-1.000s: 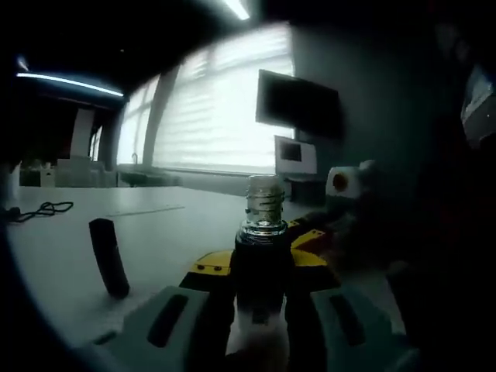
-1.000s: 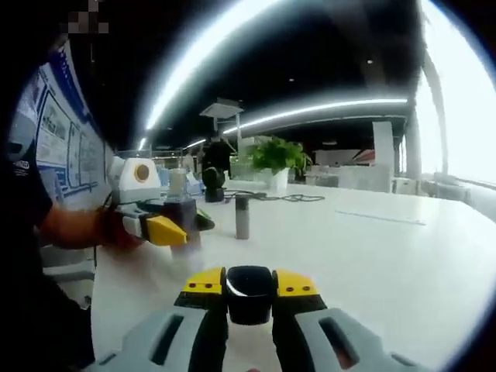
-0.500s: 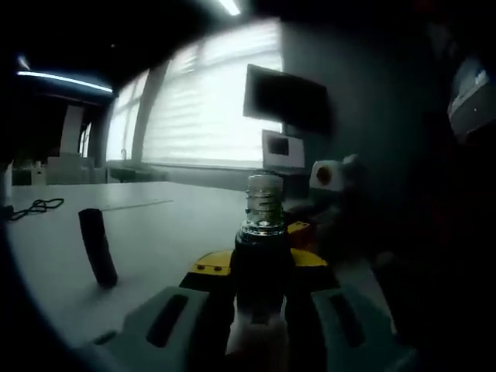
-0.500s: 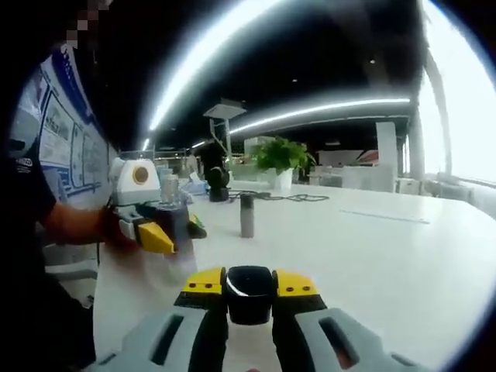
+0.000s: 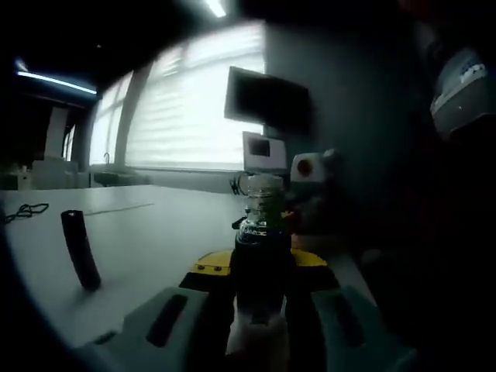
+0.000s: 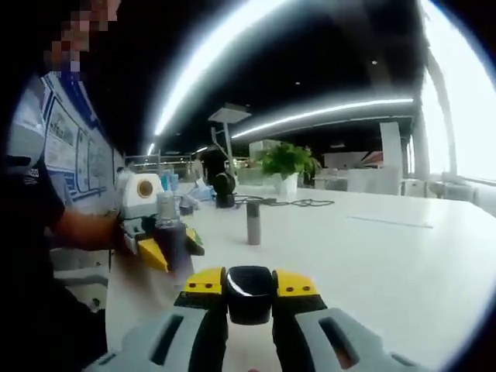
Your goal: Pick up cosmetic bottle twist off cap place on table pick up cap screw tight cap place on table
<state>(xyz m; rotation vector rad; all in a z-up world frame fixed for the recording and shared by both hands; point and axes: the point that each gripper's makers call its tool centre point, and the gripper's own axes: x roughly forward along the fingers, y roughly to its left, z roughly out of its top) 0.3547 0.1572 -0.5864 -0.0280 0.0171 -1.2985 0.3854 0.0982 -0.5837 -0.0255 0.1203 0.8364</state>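
Black cap [image 6: 249, 293] clamped in right tool [image 6: 249, 288]; uncapped bottle [image 5: 262, 232] upright in left tool [image 5: 260, 273].

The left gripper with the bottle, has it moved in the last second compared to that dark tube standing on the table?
Yes. In the right gripper view, the left gripper has dropped and drawn away from the standing tube.
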